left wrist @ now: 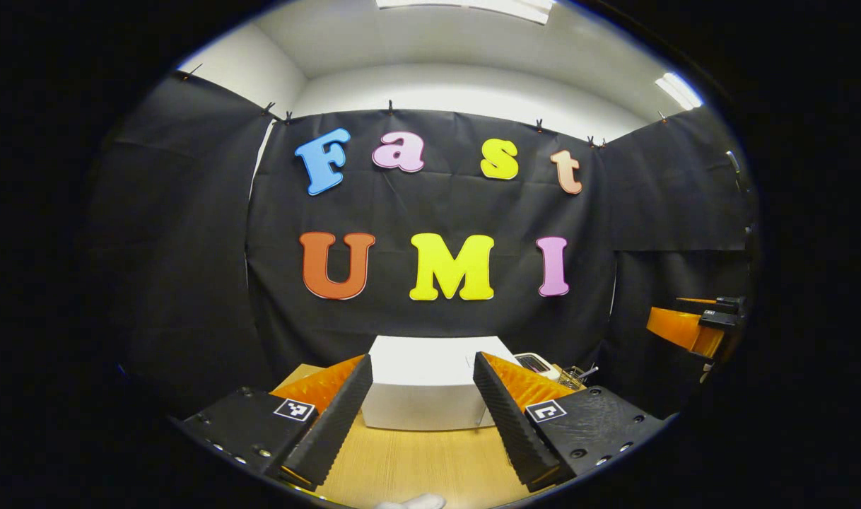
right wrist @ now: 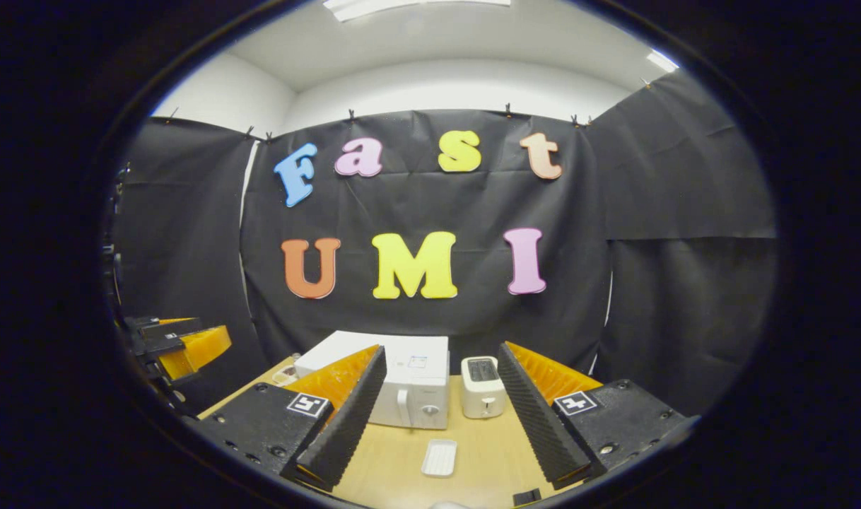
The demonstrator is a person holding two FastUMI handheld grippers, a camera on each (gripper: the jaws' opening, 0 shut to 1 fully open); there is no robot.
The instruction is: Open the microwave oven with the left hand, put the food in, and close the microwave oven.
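left gripper view | microwave (left wrist: 426,396) front hidden | toaster (left wrist: 538,365) partly hidden

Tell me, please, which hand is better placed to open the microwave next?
Left, probably. Its gripper faces the microwave head-on, fingers open, framing it. The right gripper is aimed between the microwave and the toaster, above the small tray.

Recording booth, black cloth walls (right wrist: 685,212), wooden table (right wrist: 487,452), microwave (right wrist: 409,385), toaster (right wrist: 481,387)
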